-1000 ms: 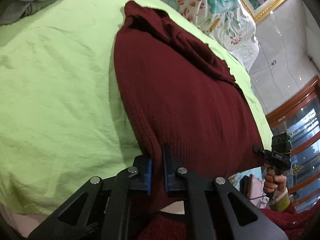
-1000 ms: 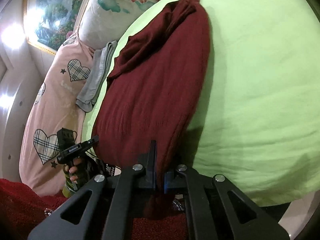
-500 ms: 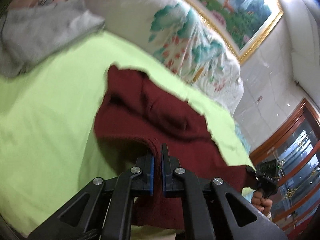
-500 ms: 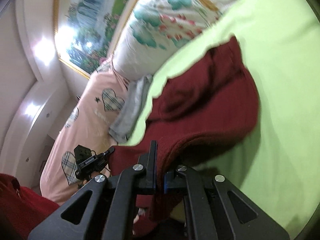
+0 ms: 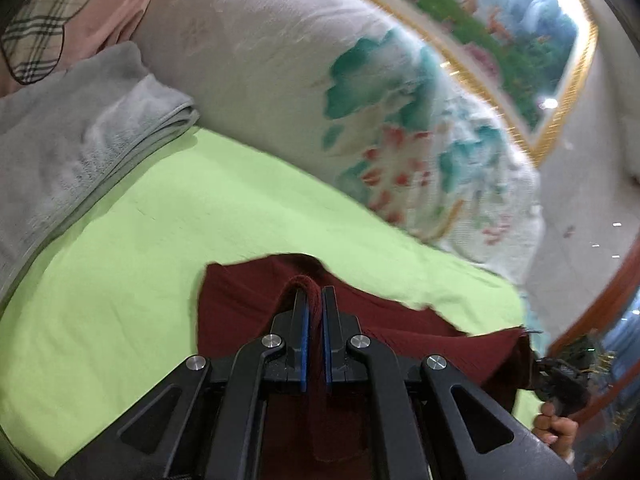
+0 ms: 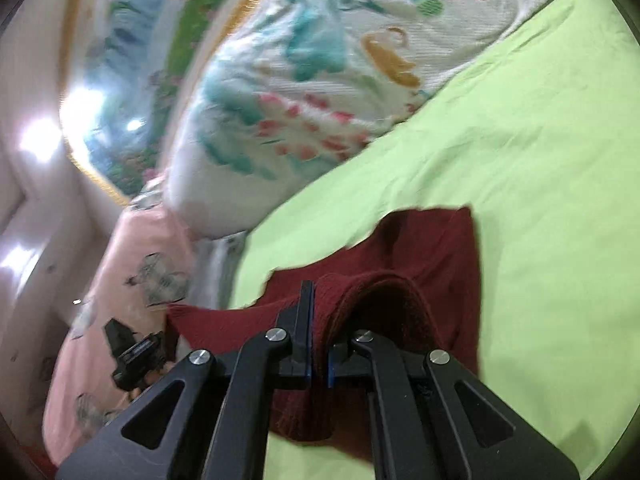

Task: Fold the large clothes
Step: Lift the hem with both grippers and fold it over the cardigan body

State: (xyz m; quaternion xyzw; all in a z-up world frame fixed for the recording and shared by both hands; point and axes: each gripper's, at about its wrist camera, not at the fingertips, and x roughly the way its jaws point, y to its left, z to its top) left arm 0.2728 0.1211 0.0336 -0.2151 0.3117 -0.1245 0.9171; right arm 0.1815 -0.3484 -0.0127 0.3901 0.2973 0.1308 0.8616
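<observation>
place: home bedroom | cues: green bedsheet (image 5: 168, 240), floral pillow (image 5: 320, 92), gold-framed painting (image 5: 520, 52)

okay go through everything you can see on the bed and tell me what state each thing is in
Left claw: shut on maroon sweater.
Right claw: shut on maroon sweater.
Maroon sweater: hem lifted, far part lying on the sheet.
Green sheet: spread, lightly wrinkled.
Grey towel: folded, lying at the sheet's edge.

1. One sweater (image 5: 400, 320), dark red.
2. Two grippers: left gripper (image 5: 314, 308), right gripper (image 6: 318, 320).
3. One green sheet (image 5: 160, 248).
4. One floral quilt (image 5: 320, 80).
5. One grey towel (image 5: 68, 128).
6. One pink quilt (image 6: 132, 272).
7. One painting (image 5: 500, 32).
</observation>
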